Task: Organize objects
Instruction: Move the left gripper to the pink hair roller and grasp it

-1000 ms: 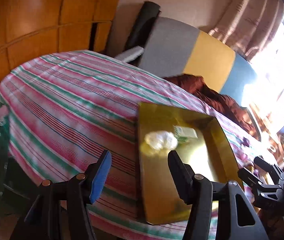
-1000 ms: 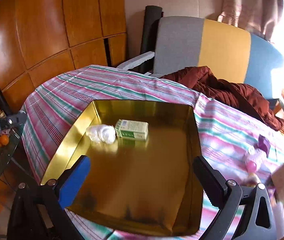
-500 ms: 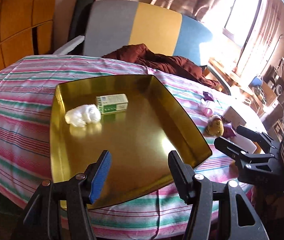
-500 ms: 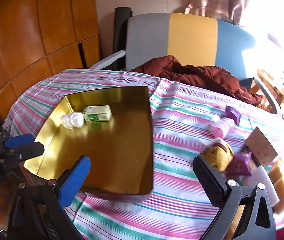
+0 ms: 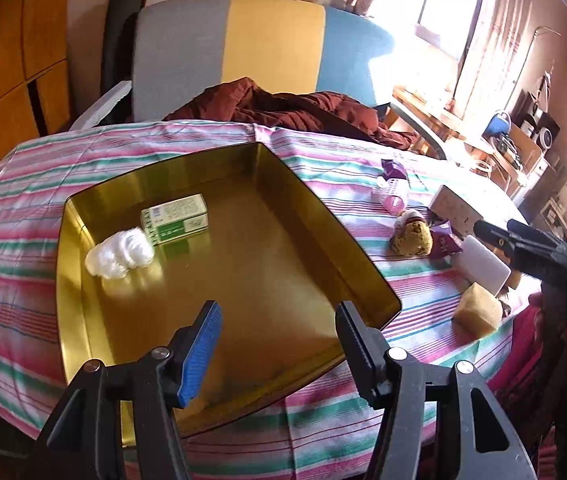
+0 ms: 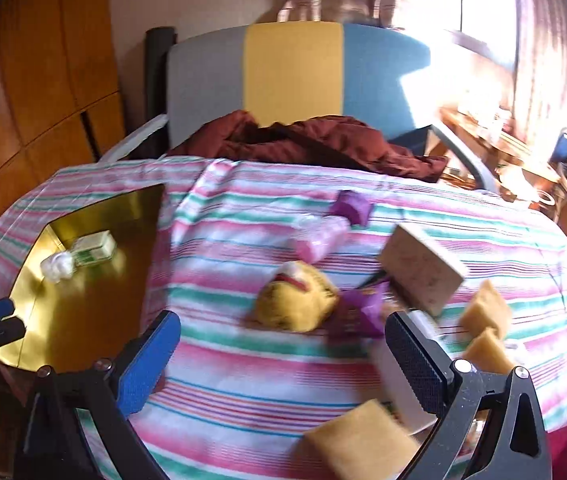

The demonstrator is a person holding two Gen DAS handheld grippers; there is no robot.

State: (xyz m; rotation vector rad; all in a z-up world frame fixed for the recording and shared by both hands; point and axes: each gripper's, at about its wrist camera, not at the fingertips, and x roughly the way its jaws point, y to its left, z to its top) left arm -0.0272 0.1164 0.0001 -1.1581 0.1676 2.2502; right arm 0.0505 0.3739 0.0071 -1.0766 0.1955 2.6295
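Observation:
A gold tray (image 5: pixel 83 344) (image 6: pixel 63 220) lies on the striped tablecloth and holds a green-and-white box (image 5: pixel 174 218) (image 6: pixel 95 248) and a white wad (image 5: pixel 120 253) (image 6: pixel 57 266). My left gripper (image 5: pixel 277 344) is open and empty above the tray's near edge. My right gripper (image 6: pixel 283 364) is open and empty above the cloth, facing a yellow plush toy (image 6: pixel 295 300) (image 5: pixel 413 234), purple packets (image 6: pixel 365 312), a pink bottle (image 6: pixel 317 236) (image 5: pixel 391 196), a speckled box (image 6: pixel 421 270) and yellow sponges (image 6: pixel 359 444) (image 5: pixel 477 310).
A grey, yellow and blue chair (image 5: pixel 243 48) with a dark red cloth (image 5: pixel 283 106) stands behind the table. Wood panelling (image 6: pixel 23 100) is at the left. A cluttered desk and bright window (image 5: pixel 443 20) are at the right. A white flat object (image 5: pixel 483 264) lies near the sponges.
Both views have swung right. The left gripper now faces the tray head-on; the right gripper has moved from over the tray to over the loose objects. Both stayed open.

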